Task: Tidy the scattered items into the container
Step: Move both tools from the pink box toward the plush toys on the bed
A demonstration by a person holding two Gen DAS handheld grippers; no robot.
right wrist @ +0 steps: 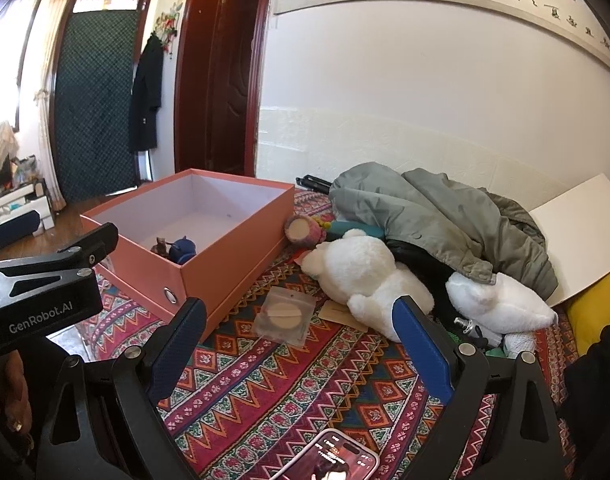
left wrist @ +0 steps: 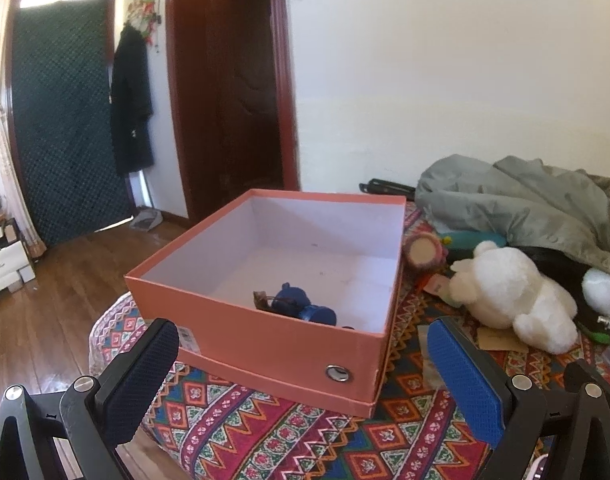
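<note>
My two grippers both stand wide, nothing between the pads: my left gripper hangs before the box, my right gripper over the patterned cloth. Nearest me, at the bottom edge of the right view, lies one phone, screen lit. Just past my right fingers lies one clear packet with a round pad inside, flat on the cloth, and beside it one tan card.

The salmon box sits on the cloth's left part, open-topped, its long axis running away from me toward the door; one metal eyelet shows on its near wall. Inside, against that near wall, is one small blue toy; a brown bit beside it may be a separate piece, I cannot tell.

Right of the box lie two white plush toys: the larger white plush, its head toward the box, and the second plush further right. One round pink plush piece touches the box's far corner. Behind them one grey-green jacket is heaped.
</note>
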